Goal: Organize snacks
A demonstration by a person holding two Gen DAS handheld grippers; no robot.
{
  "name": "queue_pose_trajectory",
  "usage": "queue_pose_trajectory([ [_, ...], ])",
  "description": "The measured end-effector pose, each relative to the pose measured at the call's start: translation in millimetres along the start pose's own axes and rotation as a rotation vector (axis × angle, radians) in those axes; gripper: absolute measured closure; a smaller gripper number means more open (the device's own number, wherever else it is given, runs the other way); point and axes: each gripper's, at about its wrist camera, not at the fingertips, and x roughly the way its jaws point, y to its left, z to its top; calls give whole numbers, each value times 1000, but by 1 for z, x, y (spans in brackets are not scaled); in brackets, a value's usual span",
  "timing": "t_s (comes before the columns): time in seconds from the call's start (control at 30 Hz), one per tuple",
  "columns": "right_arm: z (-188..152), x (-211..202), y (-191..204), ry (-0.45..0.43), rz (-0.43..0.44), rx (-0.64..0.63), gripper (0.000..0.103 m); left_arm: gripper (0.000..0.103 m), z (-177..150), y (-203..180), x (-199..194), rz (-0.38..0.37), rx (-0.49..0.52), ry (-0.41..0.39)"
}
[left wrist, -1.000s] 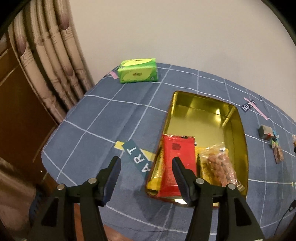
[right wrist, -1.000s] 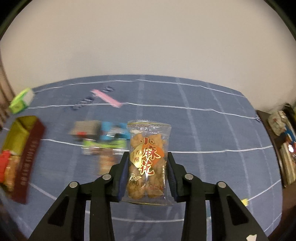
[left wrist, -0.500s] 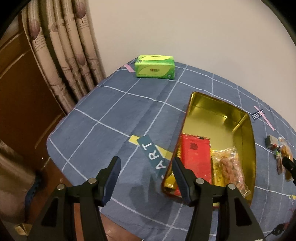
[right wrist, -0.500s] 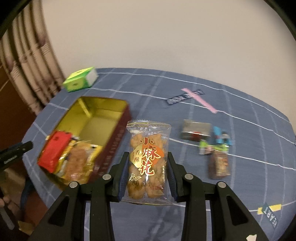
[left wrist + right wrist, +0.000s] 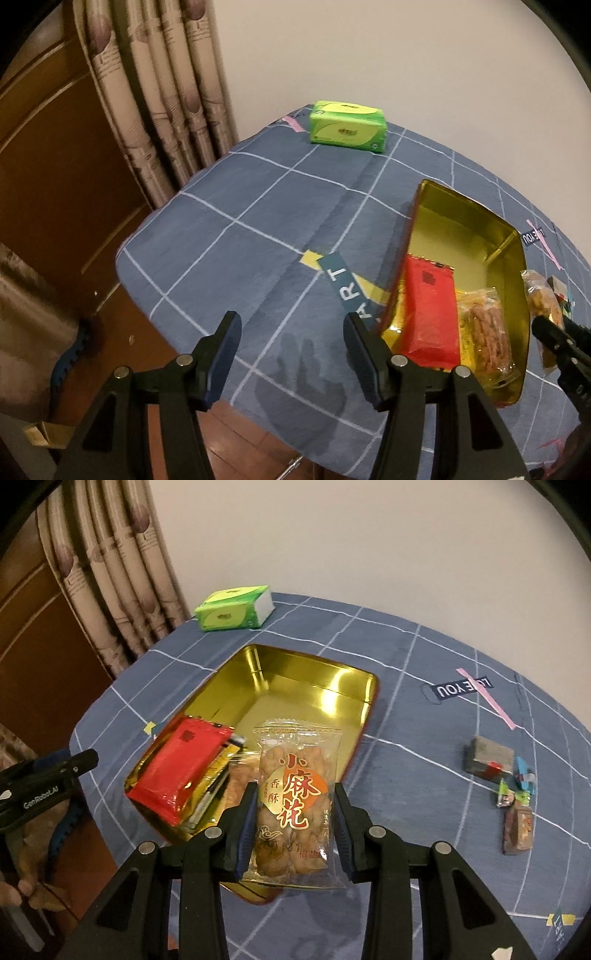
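Four or so loose snacks (image 5: 511, 788), right wrist view only.

The rectangular gold metal tin (image 5: 314, 686) is polished and mirror-bright inside, throwing back glare. In its near end lies a glossy red foil packet (image 5: 181, 768), crinkled and shiny. The clear plastic snack bag with red lettering (image 5: 295, 797), above the tin's near rim, is smooth and reflective. The blue checked cloth over the tabletop (image 5: 258, 229) under the tin looks matt and woven. Beyond the tin sits a slick green plastic-wrapped tissue pack (image 5: 347, 127). Both black plastic claws have a dull finish: left claw (image 5: 291, 354), right claw (image 5: 295, 827).
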Motion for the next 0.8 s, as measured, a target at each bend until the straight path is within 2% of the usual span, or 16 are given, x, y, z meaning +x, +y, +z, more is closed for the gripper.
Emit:
queue_pose_trajectory([
  [0.4,7,24,32,45,27,-34,68,44,0,11,2,5,-34,15],
  [0.8,6,44,41,79,36,-9,68,44,0,10,2,0,-37,19],
])
